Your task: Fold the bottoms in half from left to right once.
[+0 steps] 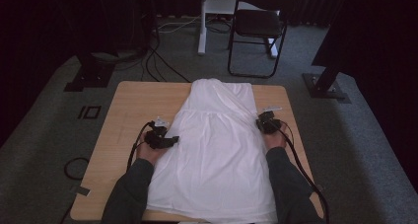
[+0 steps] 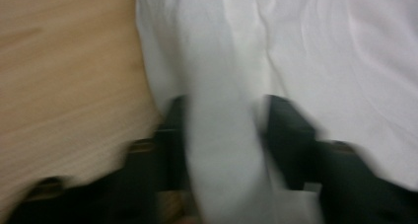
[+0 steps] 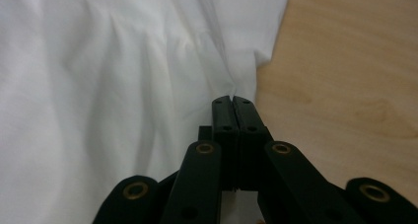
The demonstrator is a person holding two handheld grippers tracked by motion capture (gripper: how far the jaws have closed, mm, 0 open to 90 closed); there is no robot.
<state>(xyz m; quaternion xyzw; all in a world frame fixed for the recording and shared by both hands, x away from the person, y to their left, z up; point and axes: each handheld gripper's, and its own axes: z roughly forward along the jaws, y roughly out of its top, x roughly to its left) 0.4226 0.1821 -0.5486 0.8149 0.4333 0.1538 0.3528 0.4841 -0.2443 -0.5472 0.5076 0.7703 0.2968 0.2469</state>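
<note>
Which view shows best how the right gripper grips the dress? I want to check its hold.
The right gripper view: the right gripper is shut on the edge of the dress. In the high view the gripper is small at that edge. The left gripper view shows the dress, blurred.

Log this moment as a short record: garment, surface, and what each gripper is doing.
garment: white dress, spread flat, top end away from the person
surface: wooden table
left gripper: at the dress's left edge, a fold of cloth between its fingers; picture blurred, grip not certain
right gripper: at the dress's right edge, shut on the cloth's edge
background: black chair on grey carpet
</note>
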